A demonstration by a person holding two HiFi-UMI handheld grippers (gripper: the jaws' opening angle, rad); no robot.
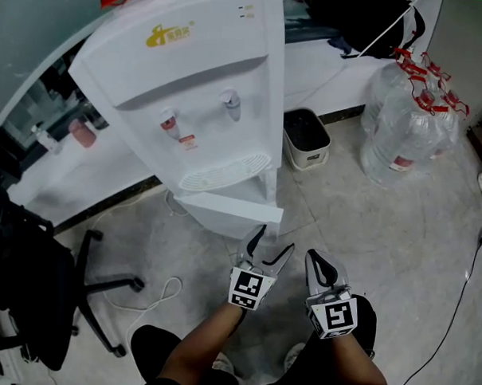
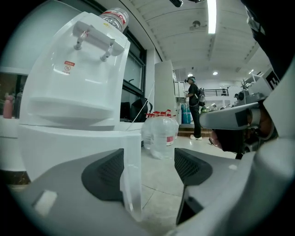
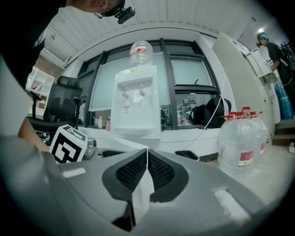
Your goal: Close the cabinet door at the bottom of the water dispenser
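Pushing the cabinet door [image 1: 228, 205] home could fail if my left gripper [image 1: 276, 239], jaws wide, slips off its free edge, which stands between the jaws close by the left one, leaving it ajar under the water dispenser [image 1: 190, 90]. My right gripper [image 1: 318, 264], alongside, is closed on nothing. Only the left gripper view shows that edge in the gap; the head view shows the door's swing.
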